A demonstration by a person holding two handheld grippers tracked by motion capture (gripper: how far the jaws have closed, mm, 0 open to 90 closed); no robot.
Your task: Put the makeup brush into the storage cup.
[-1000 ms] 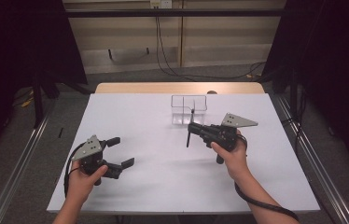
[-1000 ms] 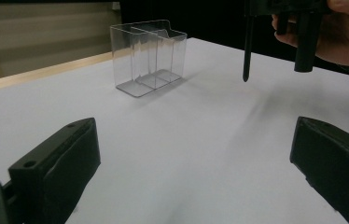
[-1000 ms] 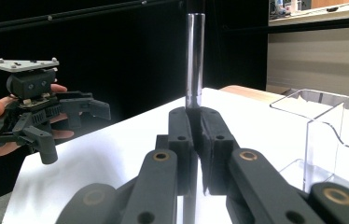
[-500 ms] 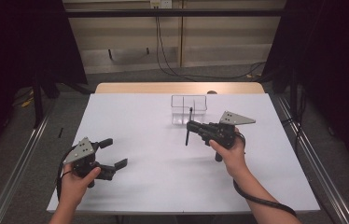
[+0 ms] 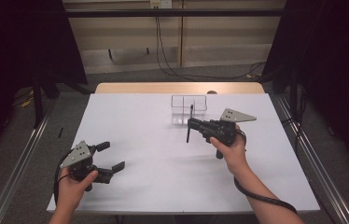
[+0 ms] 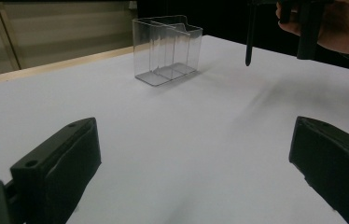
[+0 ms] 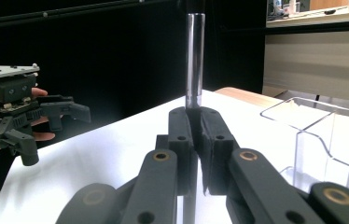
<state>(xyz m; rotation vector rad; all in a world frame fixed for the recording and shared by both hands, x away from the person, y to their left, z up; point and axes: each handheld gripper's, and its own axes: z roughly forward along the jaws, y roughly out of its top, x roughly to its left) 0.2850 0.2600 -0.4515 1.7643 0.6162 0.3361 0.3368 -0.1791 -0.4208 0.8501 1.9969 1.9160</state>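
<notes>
My right gripper (image 5: pixel 190 124) is raised over the middle of the white table (image 5: pixel 144 116) and is shut on a thin black pen (image 5: pixel 188 136), which stands upright. In the right gripper view the jaws (image 7: pixel 195 117) pinch the pen (image 7: pixel 195 56) near its lower part. A clear plastic box (image 5: pixel 178 112) with dividers stands just behind the pen. My left gripper (image 5: pixel 112 156) rests open near the table's front left with nothing between its jaws (image 6: pixel 196 158). From the left gripper view, the box (image 6: pixel 168 51) and the pen (image 6: pixel 249 39) are ahead.
The table's far edge is a wooden strip (image 5: pixel 177 87). Metal rails (image 5: pixel 18 158) run along both sides on the floor. Cables (image 5: pixel 163 51) hang behind the table. The right gripper's cable (image 5: pixel 261 196) trails beside the forearm.
My left hand has drifted slightly toward the table's front-left corner, still open. The right hand and the pen have kept still.
</notes>
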